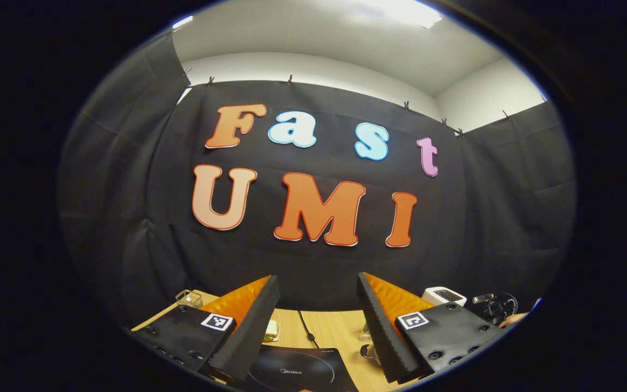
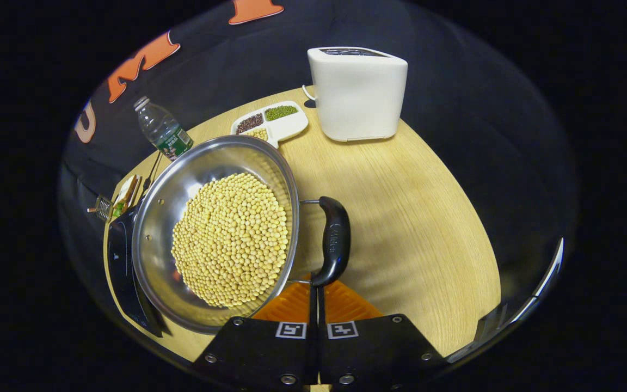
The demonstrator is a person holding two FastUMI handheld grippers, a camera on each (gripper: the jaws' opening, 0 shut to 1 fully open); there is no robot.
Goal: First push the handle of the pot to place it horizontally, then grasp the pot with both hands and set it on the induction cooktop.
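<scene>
Pot (image 2: 183,218) of bare steel, wide and shallow like a wok, sits on the wooden table (image 2: 411,218) in the right gripper view, its bowl heaped with pale yellow soybeans (image 2: 232,239) that cover the bottom and leave the shiny upper wall bare. Its dark loop handle (image 2: 334,239) stands on two thin wire arms off the rim nearest the camera. The right gripper (image 2: 317,291) is just below that handle with its fingers pressed together — their tips meet at the handle's lower end, though whether they touch it I cannot tell. Beyond the pot a white divided dish (image 2: 286,126) holds dark beans, green beans and pale ones in separate compartments; a water bottle (image 2: 162,130) stands to its left and a white toaster (image 2: 358,95) to its right. The pot's far-left edge overlaps the black induction cooktop (image 2: 120,261). In the left gripper view the left gripper (image 1: 318,318) hangs above the table with its fingers wide apart, holding nothing — the cooktop lies between and below them.
</scene>
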